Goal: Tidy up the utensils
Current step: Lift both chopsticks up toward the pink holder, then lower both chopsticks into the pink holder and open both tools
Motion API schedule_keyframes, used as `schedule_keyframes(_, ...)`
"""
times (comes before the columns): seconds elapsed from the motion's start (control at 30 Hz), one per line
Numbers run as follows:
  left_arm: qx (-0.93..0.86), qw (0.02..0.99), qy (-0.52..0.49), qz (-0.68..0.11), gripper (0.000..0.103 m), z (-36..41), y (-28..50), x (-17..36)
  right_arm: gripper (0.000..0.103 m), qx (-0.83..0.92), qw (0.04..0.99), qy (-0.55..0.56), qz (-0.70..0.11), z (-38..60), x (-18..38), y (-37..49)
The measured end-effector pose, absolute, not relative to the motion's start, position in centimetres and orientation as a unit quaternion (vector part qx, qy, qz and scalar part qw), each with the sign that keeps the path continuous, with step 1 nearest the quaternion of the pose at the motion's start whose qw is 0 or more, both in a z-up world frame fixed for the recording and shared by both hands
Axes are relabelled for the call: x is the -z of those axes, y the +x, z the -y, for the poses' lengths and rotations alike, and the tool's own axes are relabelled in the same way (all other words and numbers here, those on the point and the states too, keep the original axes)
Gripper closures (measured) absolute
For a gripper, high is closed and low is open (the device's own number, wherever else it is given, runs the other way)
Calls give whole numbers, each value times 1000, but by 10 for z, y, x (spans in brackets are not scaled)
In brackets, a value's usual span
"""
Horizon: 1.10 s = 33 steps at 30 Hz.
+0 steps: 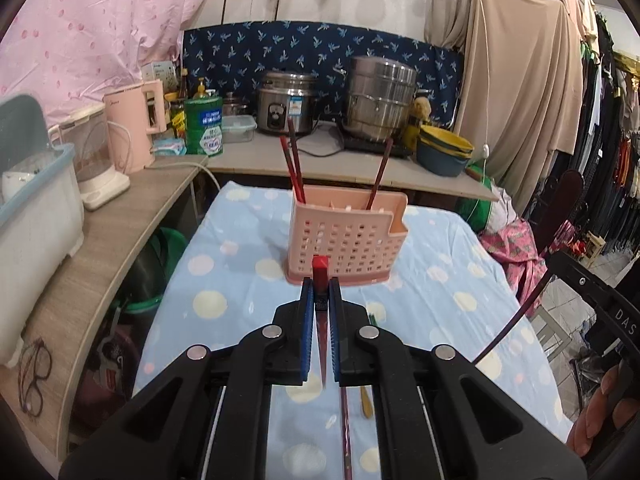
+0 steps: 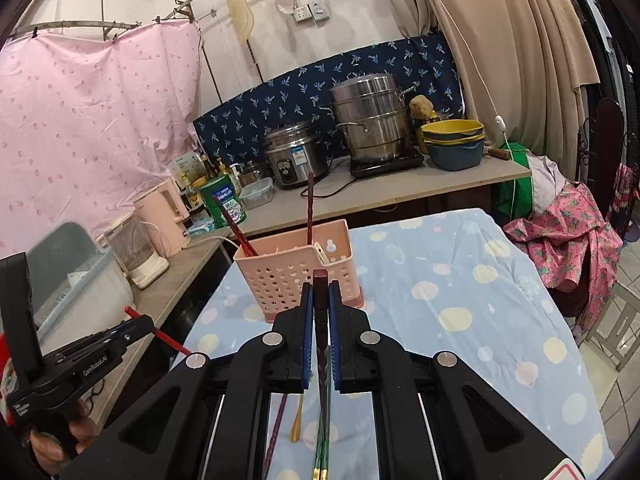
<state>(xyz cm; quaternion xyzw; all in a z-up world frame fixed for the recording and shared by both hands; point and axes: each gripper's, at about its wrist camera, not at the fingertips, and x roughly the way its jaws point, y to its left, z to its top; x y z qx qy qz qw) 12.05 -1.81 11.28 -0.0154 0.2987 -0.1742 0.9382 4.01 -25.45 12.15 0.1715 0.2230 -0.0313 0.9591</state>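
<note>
The left gripper (image 1: 320, 292) has its jaws squeezed on a red chopstick (image 1: 320, 270). The right gripper (image 2: 320, 300) squeezes a dark chopstick (image 2: 320, 280) the same way. Both sticks point at the pink holder (image 1: 344, 236) just ahead, so they can drop in. Three chopsticks already stand inside. More utensils, maybe a spoon, lie on the surface (image 1: 460, 280).

Pink utensil holder (image 1: 346, 236): perforated plastic, matt. Red chopstick (image 1: 320, 276) in the left gripper (image 1: 320, 292): glossy lacquer-like finish. Dark chopstick (image 2: 321, 300) in the right gripper (image 2: 320, 300): patterned, maybe lacquered wood, hard to tell. Gripper bodies are matt black plastic, with ribbed blue pads (image 1: 306, 320). Tablecloth (image 1: 440, 280): soft dotted cloth, wrinkled. Steamer pot (image 2: 370, 120): shiny metal. Counter (image 1: 256, 158): matt wood-grain.
</note>
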Motion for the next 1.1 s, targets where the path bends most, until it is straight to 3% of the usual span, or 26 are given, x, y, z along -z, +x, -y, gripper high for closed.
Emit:
schedule_keyframes(0.73,168,970,-48,-170,96,41,205,-220,96,22,977,180,-111,264,-198,129)
schedule_keyframes(1.1,159,975,-51,-147,96,54,252,-230,96,17,972,224,-73,277,-210,192)
